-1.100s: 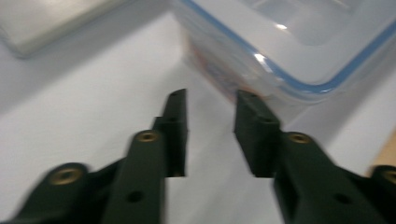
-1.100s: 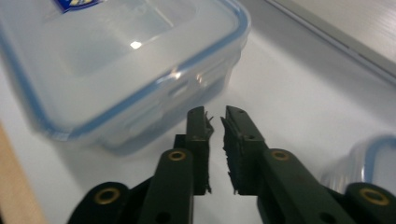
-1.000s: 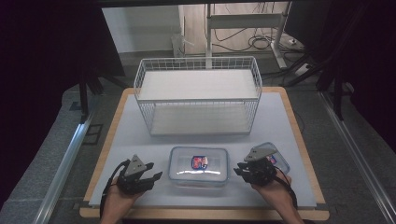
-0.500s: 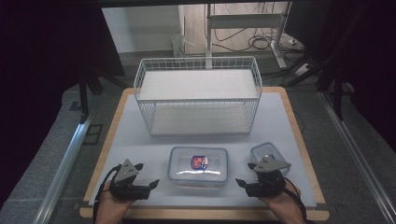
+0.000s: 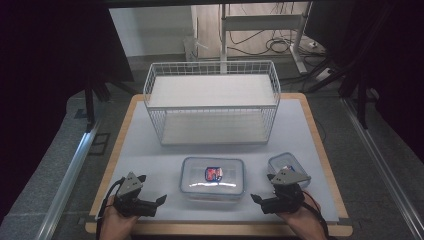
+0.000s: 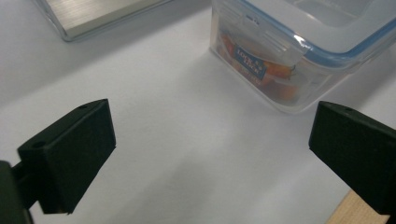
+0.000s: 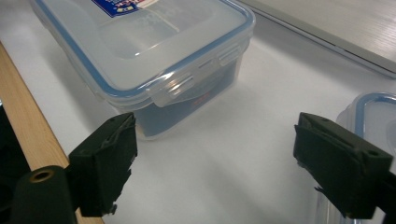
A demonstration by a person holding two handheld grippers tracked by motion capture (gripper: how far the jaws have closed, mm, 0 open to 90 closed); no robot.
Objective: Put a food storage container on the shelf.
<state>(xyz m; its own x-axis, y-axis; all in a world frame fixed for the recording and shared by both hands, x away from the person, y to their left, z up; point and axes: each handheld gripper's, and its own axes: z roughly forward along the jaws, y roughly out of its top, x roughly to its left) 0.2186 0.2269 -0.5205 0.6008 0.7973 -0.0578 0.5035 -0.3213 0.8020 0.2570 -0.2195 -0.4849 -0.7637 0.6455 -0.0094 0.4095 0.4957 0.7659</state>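
Observation:
A clear lidded container (image 5: 212, 179) with a blue seal and a red-and-blue label stands at the front middle of the white mat. My left gripper (image 5: 152, 190) is open to its left, jaws pointing at it. In the left gripper view the left gripper (image 6: 210, 149) is wide open over bare mat, with the container's corner (image 6: 299, 51) ahead and apart. My right gripper (image 5: 263, 187) is open to the container's right. In the right gripper view the right gripper (image 7: 215, 163) is spread, facing the container's latched end (image 7: 154, 46) without touching it.
A smaller lidded container (image 5: 286, 165) sits just behind the right gripper, and its rim (image 7: 373, 116) is by the right jaw. A white wire shelf basket (image 5: 212, 100) stands at the back of the mat. The wooden table edge (image 5: 220, 229) runs close below both hands.
Both hands have drawn back toward the front edge and turned their grippers inward to face the container's two ends. The containers have not moved.

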